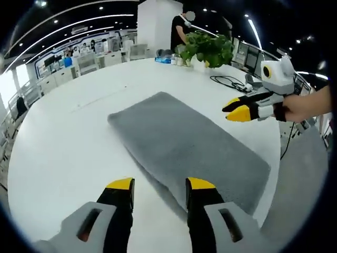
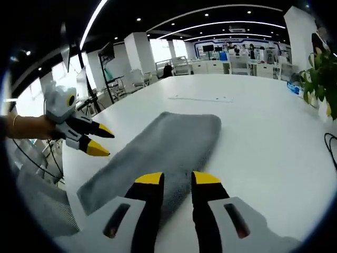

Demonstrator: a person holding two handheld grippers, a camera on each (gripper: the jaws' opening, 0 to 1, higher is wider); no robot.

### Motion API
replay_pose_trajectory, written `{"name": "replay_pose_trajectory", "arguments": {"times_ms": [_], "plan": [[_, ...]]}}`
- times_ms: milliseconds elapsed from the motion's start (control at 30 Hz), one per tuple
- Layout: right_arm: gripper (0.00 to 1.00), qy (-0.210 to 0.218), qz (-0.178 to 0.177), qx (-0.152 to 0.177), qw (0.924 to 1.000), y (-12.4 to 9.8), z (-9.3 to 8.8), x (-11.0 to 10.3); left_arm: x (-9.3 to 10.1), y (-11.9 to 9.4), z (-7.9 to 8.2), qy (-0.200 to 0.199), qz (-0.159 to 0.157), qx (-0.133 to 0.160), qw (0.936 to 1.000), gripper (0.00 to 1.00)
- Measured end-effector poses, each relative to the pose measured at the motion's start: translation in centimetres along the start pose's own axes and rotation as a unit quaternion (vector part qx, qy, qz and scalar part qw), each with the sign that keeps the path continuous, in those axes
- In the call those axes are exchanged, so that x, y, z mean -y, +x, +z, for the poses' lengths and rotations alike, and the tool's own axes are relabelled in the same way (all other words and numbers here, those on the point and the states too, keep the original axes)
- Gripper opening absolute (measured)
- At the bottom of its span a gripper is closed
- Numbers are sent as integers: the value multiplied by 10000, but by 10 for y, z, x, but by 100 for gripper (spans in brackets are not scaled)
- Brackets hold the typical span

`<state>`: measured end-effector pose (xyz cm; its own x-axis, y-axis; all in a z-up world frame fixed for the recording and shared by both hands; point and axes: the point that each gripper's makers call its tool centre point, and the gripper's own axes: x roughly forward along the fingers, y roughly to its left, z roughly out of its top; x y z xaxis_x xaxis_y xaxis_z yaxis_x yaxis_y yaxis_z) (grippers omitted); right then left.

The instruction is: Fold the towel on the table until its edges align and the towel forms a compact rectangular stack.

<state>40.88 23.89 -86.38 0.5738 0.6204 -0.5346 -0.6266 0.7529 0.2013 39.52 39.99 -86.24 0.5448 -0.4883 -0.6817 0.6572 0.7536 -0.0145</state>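
A grey towel (image 1: 184, 145) lies flat on the white table (image 1: 68, 137), already a long rectangle with thick, rounded edges that suggest it may be doubled over, though the fisheye view makes the layers hard to count. In the left gripper view, the left gripper (image 1: 158, 184) hovers above one long edge, jaws apart and holding nothing. The right gripper (image 1: 238, 109) hangs over the opposite side, held by a hand (image 1: 303, 105), its yellow tips parted and empty too. In the right gripper view the towel (image 2: 163, 153) runs away from the right gripper (image 2: 178, 178), with the left gripper (image 2: 97, 139) off to the side over the near corner.

The risk is an uneven pinch. If one gripper takes only the top layer, or the two grab at different points along the edge, the fold will skew and the edges will not line up. One end sits close to the table's edge, so a dragged lift could pull it over.

The towel's underside is hidden, and the near edge is partly covered by the jaws. A potted plant (image 1: 208, 48) and a black cable (image 1: 229, 81) sit well beyond the towel.
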Motion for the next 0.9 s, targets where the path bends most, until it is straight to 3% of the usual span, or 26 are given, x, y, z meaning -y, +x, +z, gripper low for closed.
{"name": "replay_pose_trajectory", "arguments": {"times_ms": [100, 233, 367, 533, 600, 767, 867, 900], "plan": [[32, -134, 182, -135, 9997, -2, -10, -9, 14, -5, -2, 209, -192, -11, 9996, 45], [34, -712, 591, -462, 9946, -7, -25, -32, 44, -10, -9, 698, -646, -85, 9954, 42], [35, -1019, 826, -554, 9898, -11, -31, -48, 67, -12, -12, 980, -937, -35, 9908, 51], [39, -1273, 1135, -670, 9831, -22, -35, -77, 82, -14, -19, 1336, -1028, -71, 9857, 59], [42, -1531, 1340, -769, 9761, -28, -40, -92, 87, -13, -22, 1413, -1072, -104, 9841, 62], [45, -2018, 1493, -985, 9630, -32, -56, -95, 98, -12, -45, 2115, -1163, -555, 9688, 59], [41, -2556, 1519, -1205, 9471, -32, -69, -94, 106, -13, -56, 2549, -1177, -700, 9572, 55], [38, -2666, 1530, -1269, 9431, -34, -71, -96, 107, -13, -59, 2856, -1147, -769, 9484, 52]]}}
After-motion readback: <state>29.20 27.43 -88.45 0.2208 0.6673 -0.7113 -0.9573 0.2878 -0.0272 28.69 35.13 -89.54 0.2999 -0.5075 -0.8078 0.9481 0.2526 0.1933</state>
